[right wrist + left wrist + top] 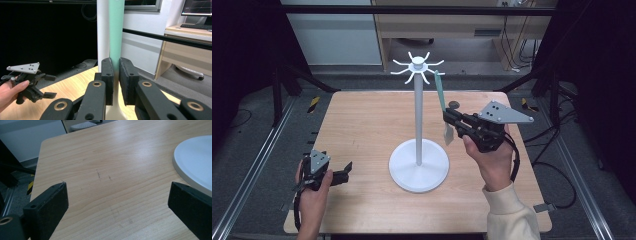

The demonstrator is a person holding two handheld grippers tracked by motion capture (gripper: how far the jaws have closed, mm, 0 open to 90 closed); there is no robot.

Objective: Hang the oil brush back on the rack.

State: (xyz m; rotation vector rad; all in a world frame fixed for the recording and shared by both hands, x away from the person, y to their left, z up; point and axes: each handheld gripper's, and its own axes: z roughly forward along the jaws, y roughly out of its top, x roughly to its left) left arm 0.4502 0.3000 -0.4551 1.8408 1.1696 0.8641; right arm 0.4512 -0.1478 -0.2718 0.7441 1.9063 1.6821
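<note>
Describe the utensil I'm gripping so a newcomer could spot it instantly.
Find the tall white stand mid-table with hooked arms on top. Just right of its pole, the right gripper clamps a slim utensil held upright. Its mint-green handle and pale whitish lower end mark it out.

the right claw [451, 120] is matte black, its two flat pads faced with a rough dark lining and joined by links with brass-coloured pivot rings. a grey three-cornered plate dotted with small screws sits on top, and a black cable trails from it. the left claw [343, 170] is the same black build with its own grey plate. a cream ribbed sleeve [511, 212] covers the right forearm.
</note>
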